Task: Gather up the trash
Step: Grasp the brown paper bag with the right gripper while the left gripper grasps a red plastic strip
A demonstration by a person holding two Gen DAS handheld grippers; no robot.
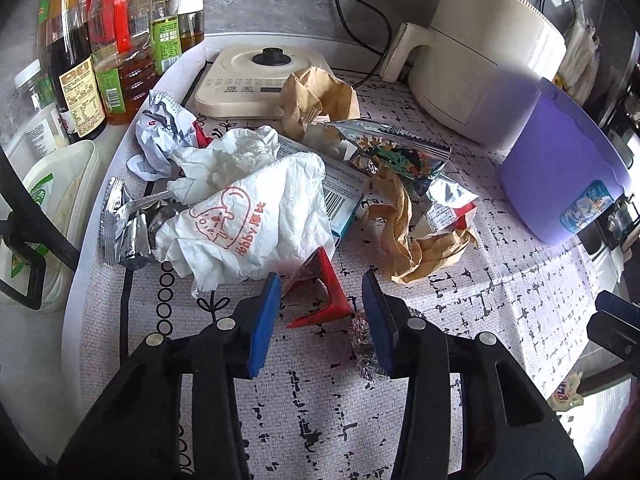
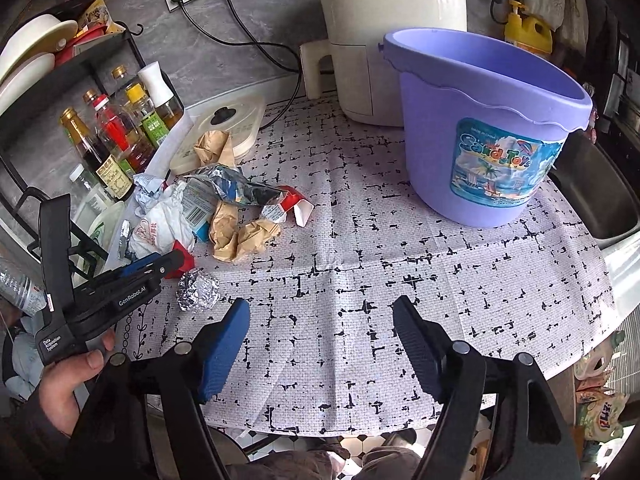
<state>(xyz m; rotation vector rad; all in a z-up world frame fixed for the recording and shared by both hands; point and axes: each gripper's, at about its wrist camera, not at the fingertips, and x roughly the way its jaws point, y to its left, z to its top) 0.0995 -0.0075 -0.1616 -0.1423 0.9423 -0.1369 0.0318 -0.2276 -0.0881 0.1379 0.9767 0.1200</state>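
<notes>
A pile of trash lies on the patterned cloth: a white printed paper bag (image 1: 248, 224), crumpled brown paper (image 1: 416, 236), a foil snack bag (image 1: 396, 152), a red wrapper (image 1: 320, 292) and a foil ball (image 1: 364, 344). My left gripper (image 1: 320, 316) is open just above the cloth, its fingers on either side of the red wrapper; the foil ball lies by its right finger. The pile (image 2: 224, 216) and foil ball (image 2: 198, 292) also show in the right wrist view. My right gripper (image 2: 320, 344) is open and empty over bare cloth. A purple bucket (image 2: 480, 128) stands upright at the far right.
A cream air fryer (image 2: 384, 40) stands behind the bucket. A cream appliance base (image 1: 256, 80) lies behind the pile. Sauce and oil bottles (image 1: 104, 52) and a black rack (image 2: 60, 120) stand at the left. A sink (image 2: 600, 200) lies right of the bucket. The table edge (image 2: 320, 428) is near.
</notes>
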